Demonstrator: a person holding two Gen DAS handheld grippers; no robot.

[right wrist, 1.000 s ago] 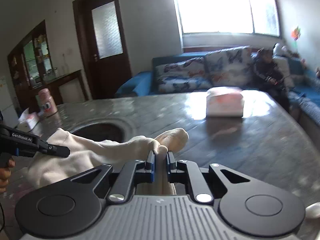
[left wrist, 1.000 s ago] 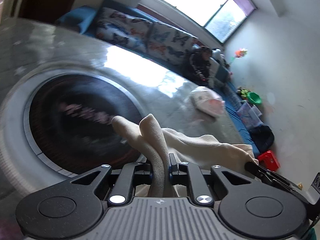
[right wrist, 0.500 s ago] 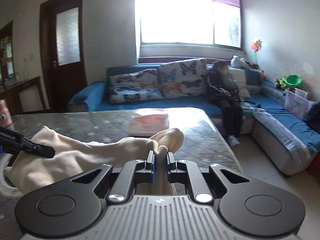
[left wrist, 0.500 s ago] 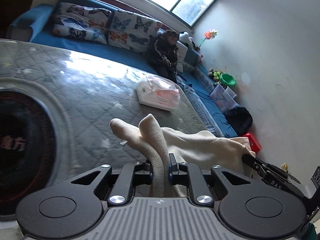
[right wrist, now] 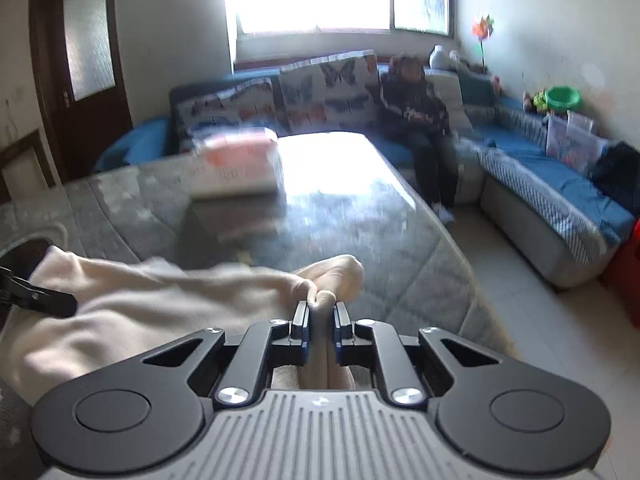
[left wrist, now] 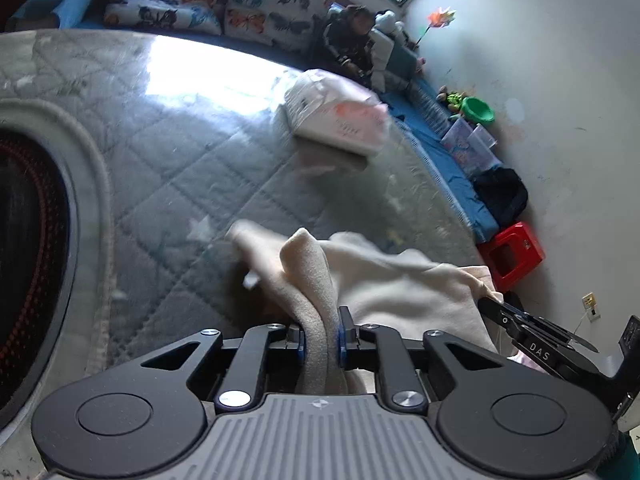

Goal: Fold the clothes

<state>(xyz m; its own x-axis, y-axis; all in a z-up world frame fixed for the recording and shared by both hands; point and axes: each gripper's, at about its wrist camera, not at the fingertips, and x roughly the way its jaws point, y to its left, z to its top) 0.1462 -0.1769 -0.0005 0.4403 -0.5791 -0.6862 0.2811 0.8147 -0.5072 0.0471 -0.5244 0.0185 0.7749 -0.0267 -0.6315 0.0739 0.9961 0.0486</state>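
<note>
A cream fleece garment (left wrist: pixel 400 288) hangs stretched between my two grippers, just above the grey quilted table (left wrist: pixel 200 160). My left gripper (left wrist: pixel 321 336) pinches a bunched fold of it; its jaws are opening, with the cloth still filling the gap. My right gripper (right wrist: pixel 320 320) pinches another fold of the garment (right wrist: pixel 132 312); its jaws are opening too, pads still on the cloth. In the left wrist view the right gripper's tip (left wrist: pixel 492 306) shows at the cloth's right edge. In the right wrist view the left gripper's tip (right wrist: pixel 60 304) shows at the cloth's left edge.
A white and pink tissue pack (left wrist: pixel 336 116) lies further back on the table. A dark round inset (left wrist: pixel 24 260) with a pale rim sits at the table's left. Beyond are a blue sofa (right wrist: pixel 560 184) with a person (right wrist: pixel 416 108) seated, and a red stool (left wrist: pixel 512 256).
Both grippers have carried the garment sideways and lower, away from the round inset toward the table's end near the sofa. Both pairs of jaws stand slightly wider on the cloth.
</note>
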